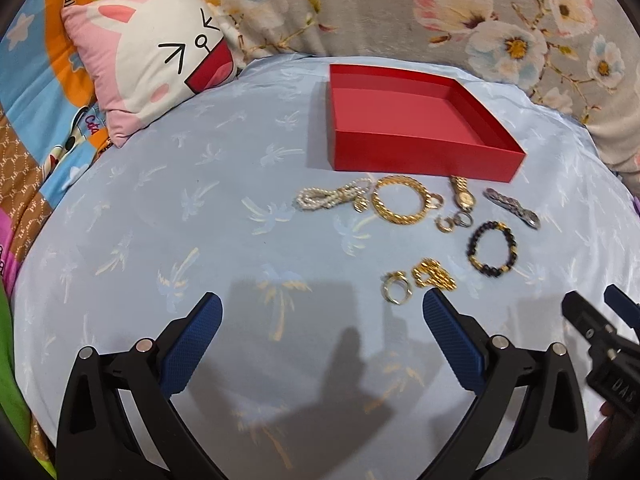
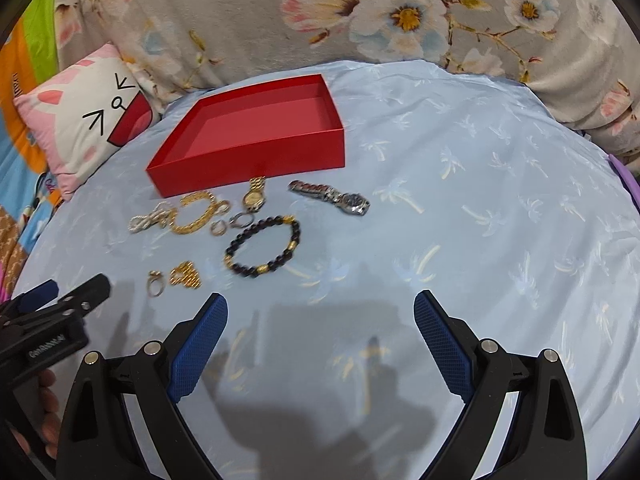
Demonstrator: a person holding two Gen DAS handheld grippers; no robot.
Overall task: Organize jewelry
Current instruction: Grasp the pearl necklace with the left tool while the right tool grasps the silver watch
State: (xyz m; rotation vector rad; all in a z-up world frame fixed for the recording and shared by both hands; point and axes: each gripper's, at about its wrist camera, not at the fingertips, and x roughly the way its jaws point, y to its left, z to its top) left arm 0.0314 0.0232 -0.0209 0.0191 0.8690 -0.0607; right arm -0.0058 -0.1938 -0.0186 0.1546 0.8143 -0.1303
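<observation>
An empty red box (image 1: 416, 151) (image 2: 256, 156) stands on the light blue cloth. In front of it lie a pearl strand (image 1: 332, 197), a gold chain bracelet (image 1: 397, 199) (image 2: 196, 216), a gold watch (image 1: 462, 196) (image 2: 253, 196), a silver watch (image 1: 514, 208) (image 2: 340, 197), a dark bead bracelet (image 1: 491, 248) (image 2: 264, 250), small rings (image 1: 454, 222), a gold ring (image 1: 397, 286) (image 2: 155, 282) and a gold chain clump (image 1: 434, 274) (image 2: 185, 274). My left gripper (image 1: 322, 312) is open and empty, just short of the ring. My right gripper (image 2: 320, 312) is open and empty, near the bead bracelet.
A pink bunny pillow (image 1: 144, 56) (image 2: 76, 124) lies at the back left. A grey floral blanket (image 1: 400, 4) (image 2: 360, 12) lines the back edge. Each gripper shows in the other's view: the right one (image 1: 600, 332), the left one (image 2: 52, 312).
</observation>
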